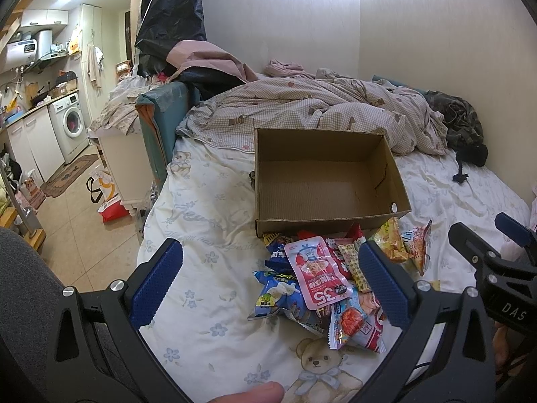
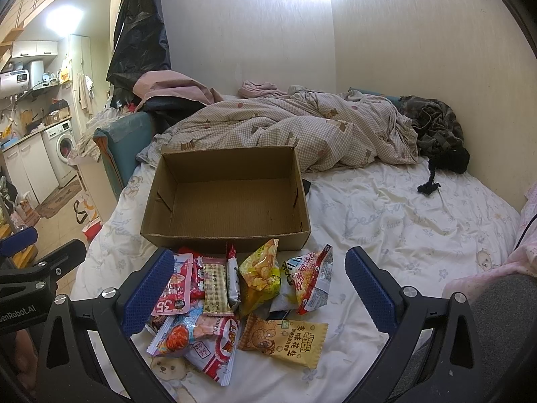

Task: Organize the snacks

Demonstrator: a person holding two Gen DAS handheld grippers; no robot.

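An open, empty cardboard box [image 1: 322, 181] stands on the bed; it also shows in the right wrist view [image 2: 228, 198]. A pile of several snack packets [image 1: 335, 282] lies on the sheet just in front of it, seen too in the right wrist view [image 2: 241, 299], with a yellow peanut packet [image 2: 285, 339] nearest. My left gripper [image 1: 272, 285] is open and empty above the pile's left part. My right gripper [image 2: 258, 288] is open and empty above the pile. The right gripper also shows at the right edge of the left wrist view [image 1: 496, 252].
A crumpled checked quilt [image 2: 285, 134] and dark clothes [image 2: 436, 131] lie behind the box. The white bear-print sheet [image 2: 402, 228] stretches right of the box. The bed's left edge drops to a tiled floor [image 1: 74, 235] with bags, a cabinet and a washing machine [image 1: 72, 124].
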